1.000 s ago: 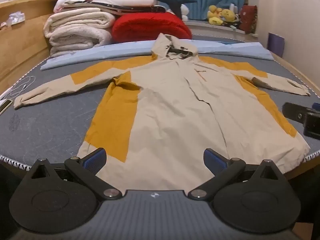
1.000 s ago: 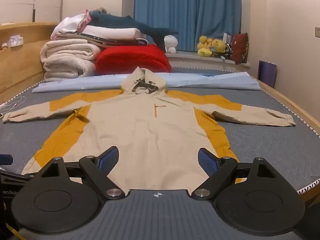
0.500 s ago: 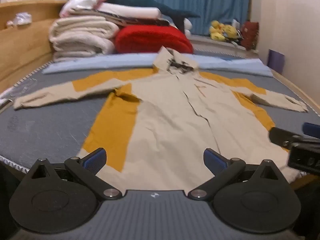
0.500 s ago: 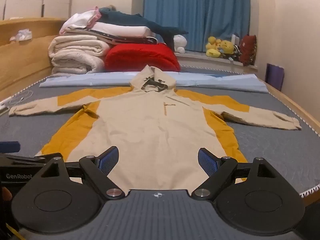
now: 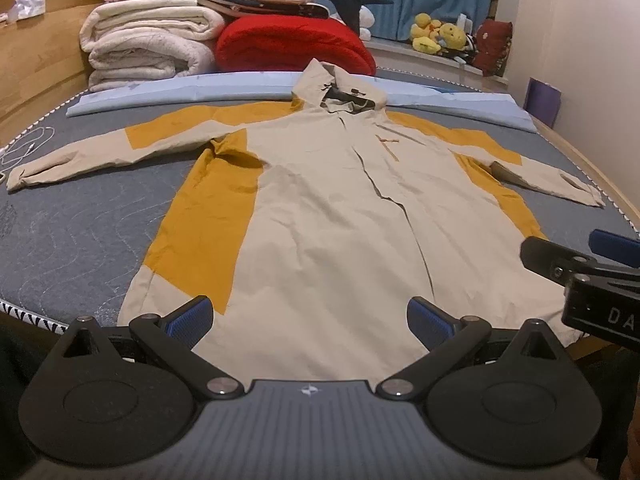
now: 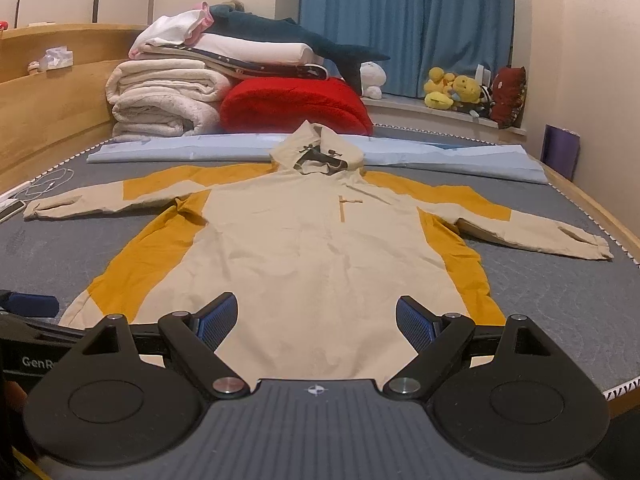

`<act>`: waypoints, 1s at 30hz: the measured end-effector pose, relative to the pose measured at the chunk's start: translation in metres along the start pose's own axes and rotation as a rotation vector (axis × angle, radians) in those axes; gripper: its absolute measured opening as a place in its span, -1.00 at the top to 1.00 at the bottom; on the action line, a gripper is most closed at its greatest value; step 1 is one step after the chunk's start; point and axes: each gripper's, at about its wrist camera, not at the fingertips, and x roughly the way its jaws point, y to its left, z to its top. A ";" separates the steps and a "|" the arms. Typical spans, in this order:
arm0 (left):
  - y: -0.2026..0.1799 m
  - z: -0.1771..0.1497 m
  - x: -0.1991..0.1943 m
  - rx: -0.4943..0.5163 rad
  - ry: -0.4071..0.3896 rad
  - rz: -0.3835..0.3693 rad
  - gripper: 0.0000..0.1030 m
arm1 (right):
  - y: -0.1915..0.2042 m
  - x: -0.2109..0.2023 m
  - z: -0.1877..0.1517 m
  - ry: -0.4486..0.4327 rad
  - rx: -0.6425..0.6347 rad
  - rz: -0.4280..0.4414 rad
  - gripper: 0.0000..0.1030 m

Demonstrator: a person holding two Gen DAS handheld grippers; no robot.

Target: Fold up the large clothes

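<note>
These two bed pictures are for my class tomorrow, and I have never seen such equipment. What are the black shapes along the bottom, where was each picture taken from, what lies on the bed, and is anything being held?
The black shapes are two hand-held grippers, tools with two fingers that a person carries, one in each hand. Each carries a wide-angle camera looking forward along its fingers, so each picture shows its own tool at the bottom.

One picture comes from the left gripper, the other from the right gripper. The blue pads are the fingertips. Both stand wide open and hold nothing.

On the grey mattress a beige and mustard hooded jacket lies flat, front up, sleeves spread. Behind it lie a pale blue sheet, folded blankets and a red cushion.

In the left picture the right gripper shows at the right edge.
</note>
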 end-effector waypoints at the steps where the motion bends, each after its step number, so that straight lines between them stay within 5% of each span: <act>1: -0.001 0.000 -0.001 0.002 0.000 -0.001 -1.00 | 0.000 0.000 0.000 0.000 -0.001 0.002 -0.69; 30: -0.007 -0.001 0.001 0.019 0.006 -0.006 -1.00 | 0.011 0.000 0.000 -0.006 -0.033 0.029 -0.69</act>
